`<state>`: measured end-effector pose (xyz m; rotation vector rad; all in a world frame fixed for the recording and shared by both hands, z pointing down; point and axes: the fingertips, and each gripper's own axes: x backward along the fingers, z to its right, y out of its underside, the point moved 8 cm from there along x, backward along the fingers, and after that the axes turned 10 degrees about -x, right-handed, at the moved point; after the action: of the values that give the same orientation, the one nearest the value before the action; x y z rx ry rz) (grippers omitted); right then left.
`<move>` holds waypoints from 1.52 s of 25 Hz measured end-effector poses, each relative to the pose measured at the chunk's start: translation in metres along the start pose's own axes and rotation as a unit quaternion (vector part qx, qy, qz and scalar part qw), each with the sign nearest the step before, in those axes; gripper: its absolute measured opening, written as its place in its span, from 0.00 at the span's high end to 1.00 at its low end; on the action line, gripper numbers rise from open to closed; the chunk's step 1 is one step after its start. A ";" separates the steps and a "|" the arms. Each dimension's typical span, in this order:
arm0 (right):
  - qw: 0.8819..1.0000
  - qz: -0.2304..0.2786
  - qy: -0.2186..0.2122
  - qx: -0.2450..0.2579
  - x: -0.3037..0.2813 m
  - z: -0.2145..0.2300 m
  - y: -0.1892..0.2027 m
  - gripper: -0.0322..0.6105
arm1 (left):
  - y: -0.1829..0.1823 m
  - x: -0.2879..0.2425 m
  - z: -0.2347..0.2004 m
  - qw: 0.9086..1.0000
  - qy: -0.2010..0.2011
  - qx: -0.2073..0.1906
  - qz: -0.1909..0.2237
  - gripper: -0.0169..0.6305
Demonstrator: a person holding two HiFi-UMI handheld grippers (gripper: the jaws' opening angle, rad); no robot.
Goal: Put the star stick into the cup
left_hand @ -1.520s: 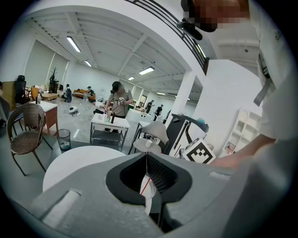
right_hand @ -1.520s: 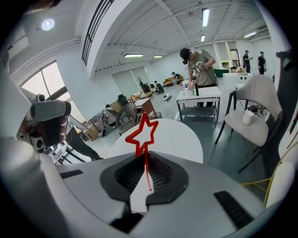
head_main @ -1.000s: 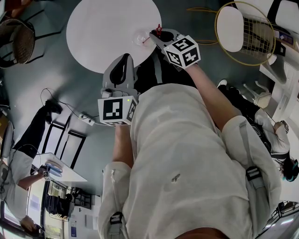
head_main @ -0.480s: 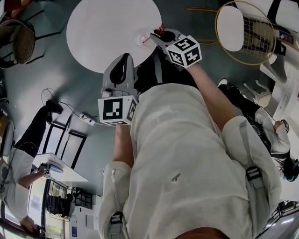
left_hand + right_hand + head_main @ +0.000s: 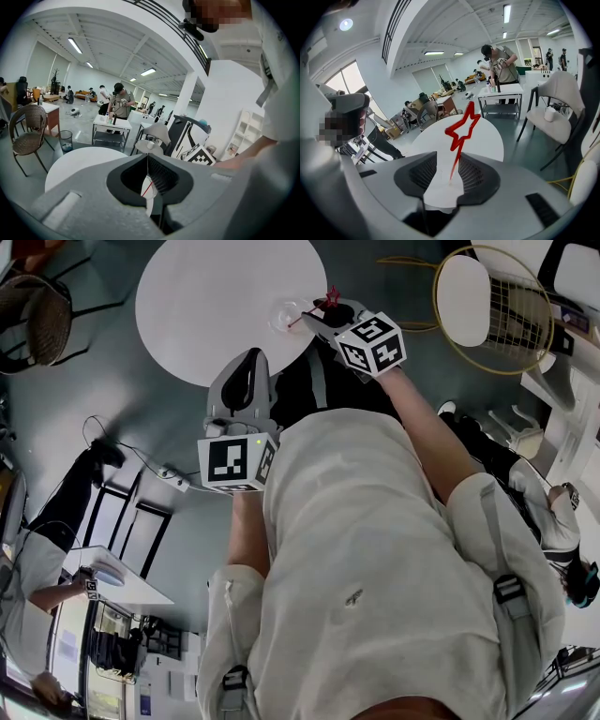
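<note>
A red star stick (image 5: 329, 299) leans out of a clear cup (image 5: 282, 315) near the close edge of the round white table (image 5: 206, 296). My right gripper (image 5: 315, 315) is at the cup and its jaws are opening. In the right gripper view the star stick (image 5: 462, 128) stands between the jaws with a gap on either side, and neither pad touches it. My left gripper (image 5: 249, 357) hangs shut and empty below the table's edge, pointing at the cup. Through its jaw pocket the cup (image 5: 146, 186) and the red stick show.
A gold wire chair with a white seat (image 5: 487, 296) stands to the right of the table. A wicker chair (image 5: 33, 320) stands at the far left. A power strip and cables (image 5: 169, 476) lie on the floor. People work at small tables nearby.
The right gripper's jaws have parted from the stick. The star has shifted slightly up and to the right. The left gripper has stayed in place.
</note>
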<state>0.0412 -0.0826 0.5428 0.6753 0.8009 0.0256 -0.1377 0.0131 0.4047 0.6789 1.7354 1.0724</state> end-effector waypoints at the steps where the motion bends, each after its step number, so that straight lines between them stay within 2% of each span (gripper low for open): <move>1: 1.000 -0.002 0.000 0.001 0.000 0.000 0.000 0.71 | 0.000 0.000 0.000 1.000 0.000 0.000 0.000 0.95; 11: 1.000 -0.006 0.000 -0.001 -0.002 0.001 0.005 0.64 | 0.001 -0.001 0.001 1.000 0.002 0.000 0.000 0.95; 38: 1.000 -0.011 0.009 -0.001 -0.005 0.000 0.007 0.57 | 0.004 0.005 -0.003 1.000 -0.005 0.003 0.002 0.95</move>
<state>0.0386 -0.0783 0.5501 0.6647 0.8254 0.0126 -0.1426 0.0174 0.4065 0.6914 1.7310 1.0652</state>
